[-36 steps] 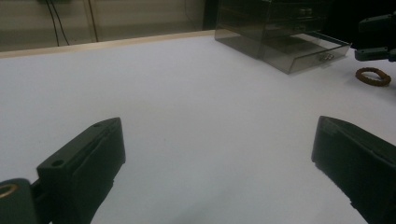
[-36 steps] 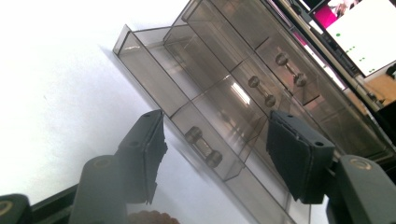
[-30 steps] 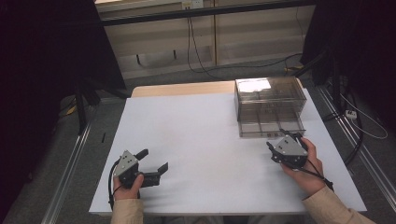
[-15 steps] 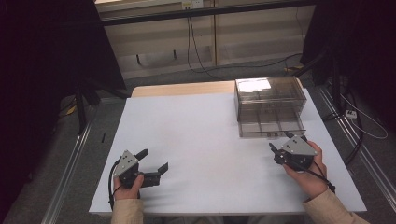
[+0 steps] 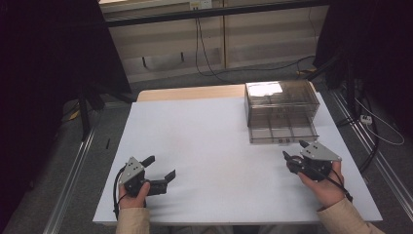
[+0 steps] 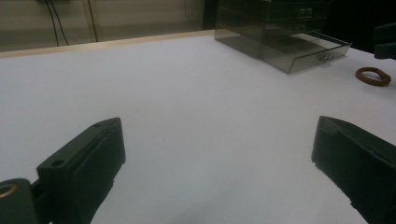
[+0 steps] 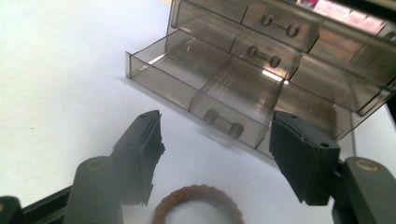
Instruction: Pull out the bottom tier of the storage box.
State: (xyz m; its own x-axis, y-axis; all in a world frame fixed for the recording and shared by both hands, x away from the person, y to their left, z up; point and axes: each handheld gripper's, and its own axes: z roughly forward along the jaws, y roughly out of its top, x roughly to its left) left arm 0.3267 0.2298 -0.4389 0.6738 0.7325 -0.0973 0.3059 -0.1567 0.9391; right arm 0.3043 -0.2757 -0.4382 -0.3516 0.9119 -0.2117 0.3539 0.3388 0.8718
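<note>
Both grippers open | right gripper over ring; drawer open

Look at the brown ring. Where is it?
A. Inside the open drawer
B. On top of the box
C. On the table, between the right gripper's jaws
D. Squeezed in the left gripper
C: in the right gripper view the ring lies flat on the white table between the open jaws of the right gripper, in front of the drawer, which it does not touch.
</note>
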